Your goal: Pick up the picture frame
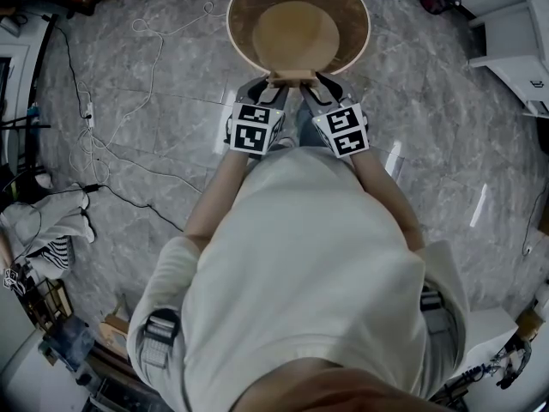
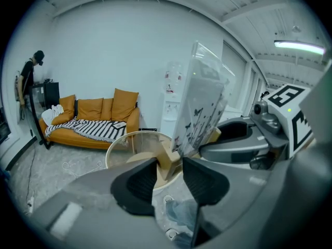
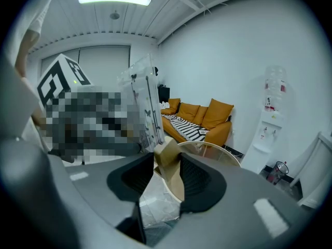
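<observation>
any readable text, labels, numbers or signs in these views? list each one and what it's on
No words or numbers can be read in any view.
Left marker cube and right marker cube: black-and-white square codes only, no letters.
Water dispenser: red and dark print on its front, too blurred to read.
Picture frame: butterfly and plant silhouettes, no words.

The round table (image 1: 249, 7) blocks the way straight ahead of the left gripper (image 1: 273, 84) and right gripper (image 1: 316, 82). The picture frame (image 2: 202, 97) fills the gap between them. To the right the floor (image 1: 429, 118) lies open; cables (image 1: 89, 136) cross it on the left.
</observation>
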Demonstrator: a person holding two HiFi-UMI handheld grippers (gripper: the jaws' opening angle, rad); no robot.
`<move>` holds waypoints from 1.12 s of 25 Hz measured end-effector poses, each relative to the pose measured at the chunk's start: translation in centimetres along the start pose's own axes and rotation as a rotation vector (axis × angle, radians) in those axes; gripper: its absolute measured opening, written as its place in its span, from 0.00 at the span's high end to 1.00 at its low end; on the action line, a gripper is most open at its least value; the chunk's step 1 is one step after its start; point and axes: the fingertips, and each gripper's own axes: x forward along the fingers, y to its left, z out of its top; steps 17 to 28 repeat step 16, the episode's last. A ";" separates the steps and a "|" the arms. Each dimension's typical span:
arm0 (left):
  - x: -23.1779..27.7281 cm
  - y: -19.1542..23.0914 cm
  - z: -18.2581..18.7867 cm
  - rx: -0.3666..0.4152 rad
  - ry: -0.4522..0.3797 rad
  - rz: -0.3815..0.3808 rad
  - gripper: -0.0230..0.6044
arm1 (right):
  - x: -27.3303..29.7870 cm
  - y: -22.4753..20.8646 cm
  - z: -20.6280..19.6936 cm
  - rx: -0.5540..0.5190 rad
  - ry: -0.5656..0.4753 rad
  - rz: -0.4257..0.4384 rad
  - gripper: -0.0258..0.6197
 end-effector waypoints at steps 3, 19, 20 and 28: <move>0.0 0.0 0.1 0.007 0.001 -0.003 0.71 | 0.0 0.0 0.0 0.002 0.006 -0.001 0.71; 0.5 0.2 0.0 0.001 0.006 -0.006 0.71 | 0.3 -0.3 -0.1 -0.004 0.017 0.005 0.72; 0.5 0.2 0.0 0.001 0.006 -0.006 0.71 | 0.3 -0.3 -0.1 -0.004 0.017 0.005 0.72; 0.5 0.2 0.0 0.001 0.006 -0.006 0.71 | 0.3 -0.3 -0.1 -0.004 0.017 0.005 0.72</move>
